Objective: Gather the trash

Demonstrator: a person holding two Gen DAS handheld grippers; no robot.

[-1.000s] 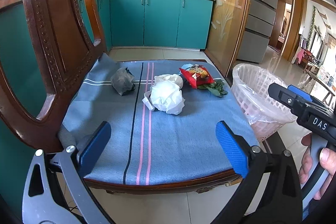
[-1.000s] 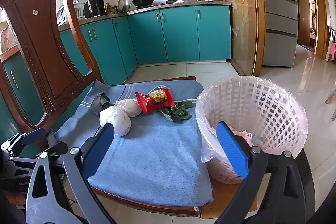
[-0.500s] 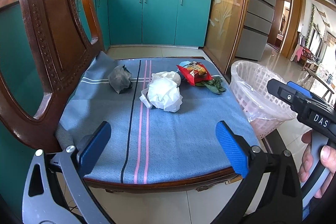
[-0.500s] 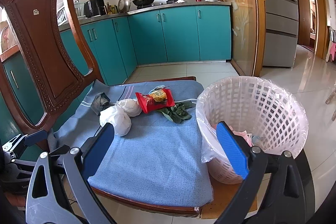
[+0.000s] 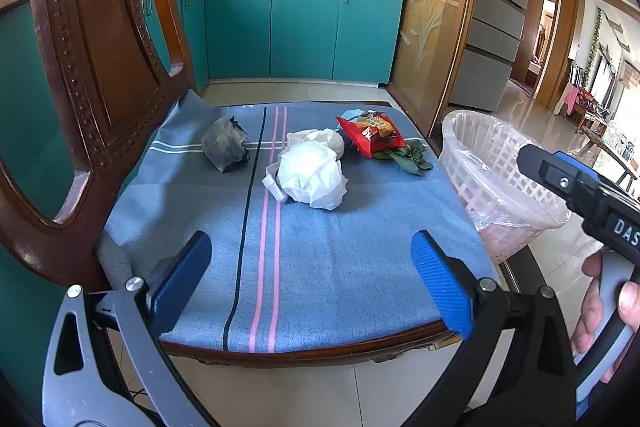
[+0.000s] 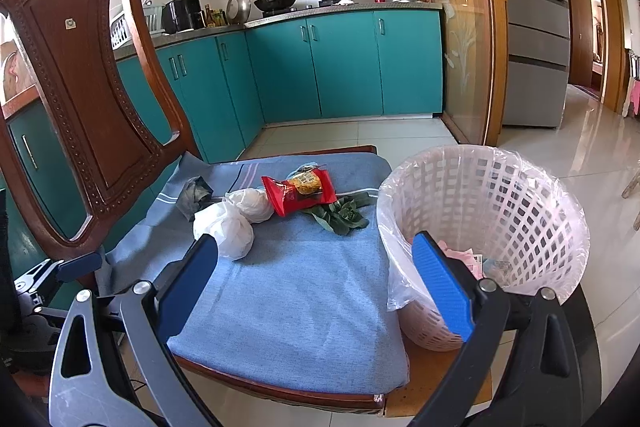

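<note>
On the blue cloth of a wooden chair seat [image 5: 328, 267] lie a grey crumpled wad [image 5: 224, 147], two white crumpled bags [image 5: 312, 175], a red snack wrapper [image 5: 370, 135] and green leaves [image 5: 408, 157]. The same trash shows in the right wrist view: white bags [image 6: 228, 227], wrapper [image 6: 300, 189], leaves [image 6: 340, 217], grey wad [image 6: 194, 195]. A white lined basket [image 6: 500, 211] stands at the seat's right edge with some trash inside. My left gripper [image 5: 312, 283] is open and empty, near the seat's front edge. My right gripper [image 6: 316, 283] is open and empty, in front of the basket.
The carved chair back [image 5: 92, 67] rises on the left. Teal kitchen cabinets [image 5: 300, 27] stand behind, a fridge [image 6: 536, 19] at right. Tiled floor [image 6: 592, 147] surrounds the chair. The right gripper's body [image 5: 580, 195] and the holding hand show at the right of the left wrist view.
The left gripper has pulled back and tilted slightly, so the trash sits a little farther off in its view. The right gripper has barely moved. Both stay open.
</note>
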